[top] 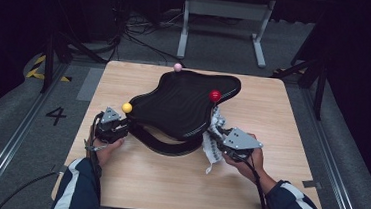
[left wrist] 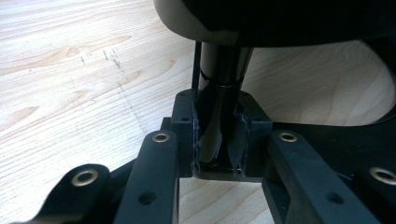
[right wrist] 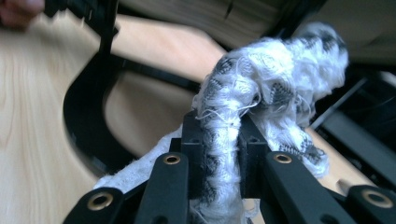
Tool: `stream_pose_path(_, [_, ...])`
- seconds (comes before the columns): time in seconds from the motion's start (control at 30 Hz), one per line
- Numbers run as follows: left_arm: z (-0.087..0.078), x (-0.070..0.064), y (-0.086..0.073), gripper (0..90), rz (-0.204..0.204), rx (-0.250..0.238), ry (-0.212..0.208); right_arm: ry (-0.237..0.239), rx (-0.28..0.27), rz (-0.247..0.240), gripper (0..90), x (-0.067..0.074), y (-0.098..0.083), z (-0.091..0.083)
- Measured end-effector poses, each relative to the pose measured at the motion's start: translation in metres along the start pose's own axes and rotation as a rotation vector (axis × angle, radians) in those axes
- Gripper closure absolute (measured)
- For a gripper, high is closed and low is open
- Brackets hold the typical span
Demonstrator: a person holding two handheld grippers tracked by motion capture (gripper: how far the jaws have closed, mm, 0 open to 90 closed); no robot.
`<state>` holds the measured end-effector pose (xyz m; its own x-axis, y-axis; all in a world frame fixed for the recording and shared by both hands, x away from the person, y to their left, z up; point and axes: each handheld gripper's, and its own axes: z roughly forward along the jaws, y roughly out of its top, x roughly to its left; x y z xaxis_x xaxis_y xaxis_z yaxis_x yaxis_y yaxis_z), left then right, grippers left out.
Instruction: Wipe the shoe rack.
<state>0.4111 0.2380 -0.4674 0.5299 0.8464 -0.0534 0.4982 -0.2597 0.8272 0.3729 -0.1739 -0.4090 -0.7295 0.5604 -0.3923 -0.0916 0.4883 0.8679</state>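
Note:
A black wavy-topped stand [top: 181, 101] sits mid-table on a curved black base [top: 165, 145]. It carries a yellow ball [top: 127, 108], a pink ball [top: 178, 67] and a red ball [top: 215, 95]. My left gripper [top: 123, 119] is at the stand's left edge, below the yellow ball. In the left gripper view it [left wrist: 217, 135] is shut on a glossy black post [left wrist: 222, 70]. My right gripper [top: 221, 137] is at the stand's right front, shut on a white and black cloth [top: 216, 123]. The cloth [right wrist: 275, 79] bunches up above the right gripper [right wrist: 222, 135], close to the stand's edge.
The wooden table [top: 177, 184] has bare surface in front of the stand and at both sides. Beyond its far edge, a grey metal frame [top: 225, 17] and cables lie on the floor. Dark rails run along both sides.

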Motion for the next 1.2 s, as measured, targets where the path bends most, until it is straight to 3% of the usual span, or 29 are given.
stream_pose_path(0.23, [0.001, 0.0, 0.0, 72.9, -0.001, 0.005, 0.002, -0.06, -0.119, -0.011, 77.6, -0.008, 0.022, -0.017])
stream_pose_path(0.37, [0.004, 0.0, -0.001, 72.8, -0.001, 0.01, 0.001, -0.071, -0.126, -0.019, 77.6, -0.008, 0.024, -0.016])
stream_pose_path(0.53, [0.005, 0.0, -0.001, 72.5, -0.008, 0.012, -0.008, -0.044, -0.06, -0.048, 77.5, -0.003, 0.012, 0.001])
stream_pose_path(0.9, [0.007, -0.002, -0.001, 72.6, 0.003, 0.02, -0.021, 0.057, 0.107, -0.04, 77.5, 0.01, -0.032, 0.033])
stream_pose_path(1.0, [0.007, -0.001, -0.001, 72.5, 0.003, 0.022, -0.026, 0.095, 0.172, -0.024, 77.5, 0.014, -0.046, 0.042])
stream_pose_path(1.1, [0.006, -0.001, -0.001, 72.5, 0.007, 0.023, -0.026, 0.121, 0.194, 0.026, 77.5, 0.016, -0.054, 0.047])
stream_pose_path(1.2, [0.007, -0.001, 0.0, 72.5, 0.013, 0.025, -0.025, 0.119, 0.197, 0.03, 77.5, 0.018, -0.056, 0.049])
